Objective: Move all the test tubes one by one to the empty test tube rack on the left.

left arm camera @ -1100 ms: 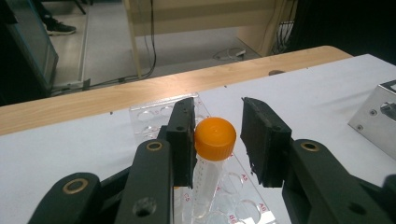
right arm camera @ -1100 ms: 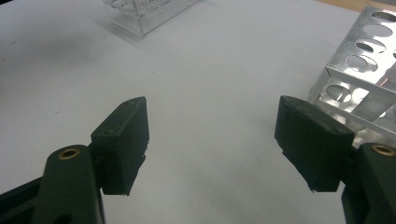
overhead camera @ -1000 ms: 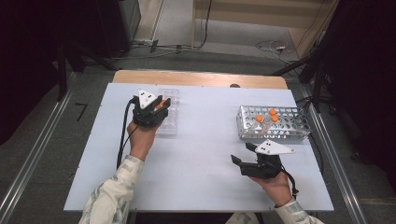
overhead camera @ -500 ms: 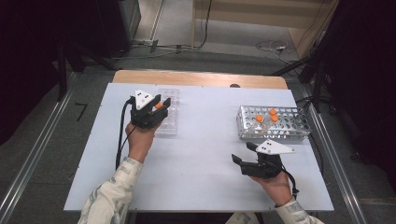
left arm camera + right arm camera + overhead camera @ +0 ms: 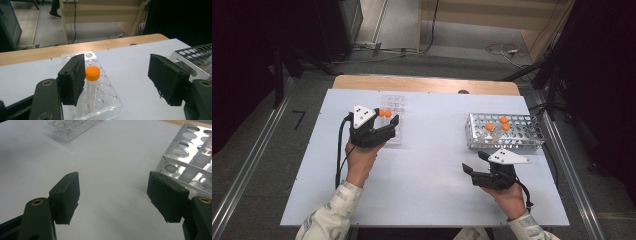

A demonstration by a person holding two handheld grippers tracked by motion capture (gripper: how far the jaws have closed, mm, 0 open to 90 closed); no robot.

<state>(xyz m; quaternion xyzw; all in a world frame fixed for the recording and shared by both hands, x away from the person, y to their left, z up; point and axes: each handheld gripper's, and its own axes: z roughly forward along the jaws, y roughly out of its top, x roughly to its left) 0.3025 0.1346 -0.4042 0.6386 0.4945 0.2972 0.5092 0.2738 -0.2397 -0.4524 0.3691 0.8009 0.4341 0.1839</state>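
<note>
1. Release step: the left gripper [image 5: 117, 82] has just been opening; its jaws stand apart around the orange-capped clear plastic tube [image 5: 91, 85], upright in the clear plastic rack [image 5: 110, 105], frame's lower centre.
2. The right gripper [image 5: 113, 200] waits spread and empty beside the perforated metal rack [image 5: 192, 160].
3. Next move, probably: withdraw the left gripper without tipping the tube.

The clear plastic tube rack [image 5: 100, 100] carries small red printed characters beside its round holes, seen in the left gripper view, but they are too small and blurred to read. The clear tube with the orange screw cap [image 5: 92, 82] standing in that rack shows fine graduation marks down its side; no figure on them can be made out. On the dark floor left of the white tabletop [image 5: 432, 185], in the high view, a black tape mark [image 5: 299, 119] resembles a 7.
</note>
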